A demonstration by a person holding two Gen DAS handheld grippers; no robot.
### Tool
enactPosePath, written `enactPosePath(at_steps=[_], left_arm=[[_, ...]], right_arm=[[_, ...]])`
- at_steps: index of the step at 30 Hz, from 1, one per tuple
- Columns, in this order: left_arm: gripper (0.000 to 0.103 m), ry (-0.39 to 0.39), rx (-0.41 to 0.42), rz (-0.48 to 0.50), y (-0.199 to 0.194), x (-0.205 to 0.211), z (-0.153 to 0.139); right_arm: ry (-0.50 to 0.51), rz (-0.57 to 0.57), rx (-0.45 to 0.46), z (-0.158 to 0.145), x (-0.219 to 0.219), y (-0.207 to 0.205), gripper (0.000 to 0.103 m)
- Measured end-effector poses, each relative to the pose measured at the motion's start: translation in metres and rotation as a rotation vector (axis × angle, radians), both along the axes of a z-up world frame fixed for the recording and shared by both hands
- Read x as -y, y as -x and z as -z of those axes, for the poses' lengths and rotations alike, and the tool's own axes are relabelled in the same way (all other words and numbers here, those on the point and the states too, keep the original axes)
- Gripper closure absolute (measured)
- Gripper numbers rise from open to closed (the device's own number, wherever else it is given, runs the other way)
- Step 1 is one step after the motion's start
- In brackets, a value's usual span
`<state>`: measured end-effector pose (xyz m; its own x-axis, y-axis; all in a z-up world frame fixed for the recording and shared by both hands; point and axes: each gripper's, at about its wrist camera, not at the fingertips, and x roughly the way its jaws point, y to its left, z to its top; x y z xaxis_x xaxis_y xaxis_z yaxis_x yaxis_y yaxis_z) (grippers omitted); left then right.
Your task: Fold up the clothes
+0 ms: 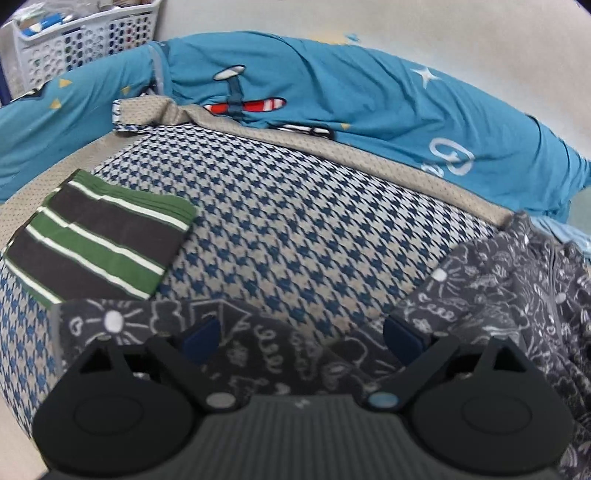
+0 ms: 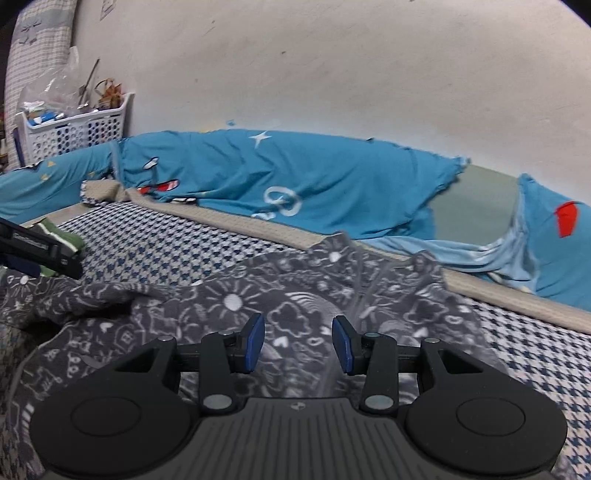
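A dark grey garment with white doodle print [image 2: 236, 302] lies crumpled on the houndstooth bed cover [image 1: 280, 229]. In the left wrist view the grey garment [image 1: 258, 350] runs under my left gripper [image 1: 303, 338], which is wide open just above its edge. My right gripper [image 2: 298, 343] hovers open over the middle of the garment, nothing between its blue pads [image 2: 255, 341]. The left gripper [image 2: 40, 254] also shows at the left edge of the right wrist view. A folded garment with green, brown and white stripes [image 1: 99, 236] rests on the cover to the left.
A rumpled blue blanket with plane and star prints [image 1: 332, 92] lies along the wall behind the cover. A white perforated basket [image 1: 85, 33] full of items stands at the back left. A lighter blue cloth [image 2: 461, 254] sits at the back right.
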<state>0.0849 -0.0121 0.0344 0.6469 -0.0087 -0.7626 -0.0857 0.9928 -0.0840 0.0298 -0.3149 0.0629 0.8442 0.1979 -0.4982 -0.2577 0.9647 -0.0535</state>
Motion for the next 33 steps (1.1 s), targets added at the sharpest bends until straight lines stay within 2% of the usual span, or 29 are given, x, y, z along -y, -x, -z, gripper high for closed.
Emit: enactPosePath(at_steps=[6,19,21,28,33], left_arm=[[0.007,-0.049,-0.043,0.008,-0.005,0.012,0.01],[0.007,-0.035,-0.082,-0.063,-0.008,-0.007,0.016],[0.008,-0.035,-0.081,-0.064,-0.008,-0.007,0.016],[0.02,-0.022,-0.083,-0.034,-0.007,-0.004,0.018],[0.02,-0.023,-0.101,-0.02,-0.007,-0.001,0.024]], right_arm=[[0.005,-0.064,-0.027,0.0,-0.015,-0.017,0.063],[0.104,-0.204,-0.069,-0.005,-0.066,-0.098,0.063],[0.121,-0.212,-0.085,-0.001,-0.073,-0.112,0.063],[0.205,-0.216,-0.157,0.023,-0.089,-0.153,0.063],[0.301,-0.253,-0.226,0.043,-0.097,-0.172,0.063]])
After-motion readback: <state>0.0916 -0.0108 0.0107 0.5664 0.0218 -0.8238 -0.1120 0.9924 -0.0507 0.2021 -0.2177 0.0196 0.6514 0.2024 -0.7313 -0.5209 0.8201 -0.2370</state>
